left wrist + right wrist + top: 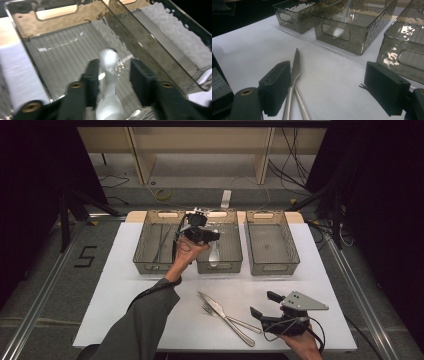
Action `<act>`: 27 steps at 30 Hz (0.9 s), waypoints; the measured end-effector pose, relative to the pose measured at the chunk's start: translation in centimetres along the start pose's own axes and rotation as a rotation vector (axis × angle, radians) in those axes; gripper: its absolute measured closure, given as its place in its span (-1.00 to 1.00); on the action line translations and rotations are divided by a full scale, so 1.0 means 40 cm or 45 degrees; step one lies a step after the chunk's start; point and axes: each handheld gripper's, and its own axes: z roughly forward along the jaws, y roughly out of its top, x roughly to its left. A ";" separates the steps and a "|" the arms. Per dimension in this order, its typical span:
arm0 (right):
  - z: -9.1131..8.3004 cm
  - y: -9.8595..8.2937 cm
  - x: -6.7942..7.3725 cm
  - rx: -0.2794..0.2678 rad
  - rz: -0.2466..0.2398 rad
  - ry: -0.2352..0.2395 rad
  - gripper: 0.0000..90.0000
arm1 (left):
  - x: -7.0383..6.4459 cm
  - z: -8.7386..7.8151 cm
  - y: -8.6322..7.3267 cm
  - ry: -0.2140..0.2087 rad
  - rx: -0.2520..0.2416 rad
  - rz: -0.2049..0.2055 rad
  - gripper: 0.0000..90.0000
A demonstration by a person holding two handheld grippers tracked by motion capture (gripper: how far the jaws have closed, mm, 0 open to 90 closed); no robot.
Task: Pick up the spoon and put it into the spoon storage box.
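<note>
Over the middle bin (227, 262) of three smoked plastic bins at the far, twelve o'clock edge of the desk (125, 285), the left gripper (207, 236) hangs with a spoon (108, 82) between its jaws. From the left gripper view the jaws stand a little wider than the handle, with a gap at least on the right side, so the gripper looks released or nearly so, and the spoon (214, 252) appears to lie on the ribbed floor of that bin, bowl toward six o'clock. Polished metal like this is stiff, fairly light and slick; I judge it would slide or pivot in a loose pinch, so the flat of the handle near its balance point is the place to take it, not the rounded bowl. Down at five o'clock the right gripper (264, 304) rests low by the desk's near edge, jaws spread wide and holding nothing. Just to its nine o'clock a knife (222, 316) and a fork (235, 320) lie crossed, touching, on the white surface. Both are thin and lie flat, so pinching across the handle edges, clear of the crossing, seems safest; lifting one may drag the other. The right bin (272, 245) looks empty; something thin lies in the left bin (157, 245), too faint to name.
</note>
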 end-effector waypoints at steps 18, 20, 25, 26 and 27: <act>0.006 -0.001 0.003 0.029 -0.001 0.013 -0.49 | 0.025 -0.168 -0.036 -0.148 -0.016 0.027 -0.40; 0.010 0.000 0.005 0.048 -0.002 0.027 -0.48 | 0.031 -0.200 -0.061 -0.164 -0.036 0.028 -0.41; 0.025 -0.001 0.016 0.123 -0.022 0.078 -0.45 | 0.031 -0.258 -0.136 -0.165 -0.047 0.058 -0.47; 0.029 0.000 0.021 0.151 -0.030 0.084 -0.44 | 0.031 -0.267 -0.149 -0.169 -0.049 0.060 -0.49; 0.034 0.000 0.025 0.174 -0.047 0.093 -0.44 | 0.030 -0.274 -0.161 -0.173 -0.062 0.058 -0.49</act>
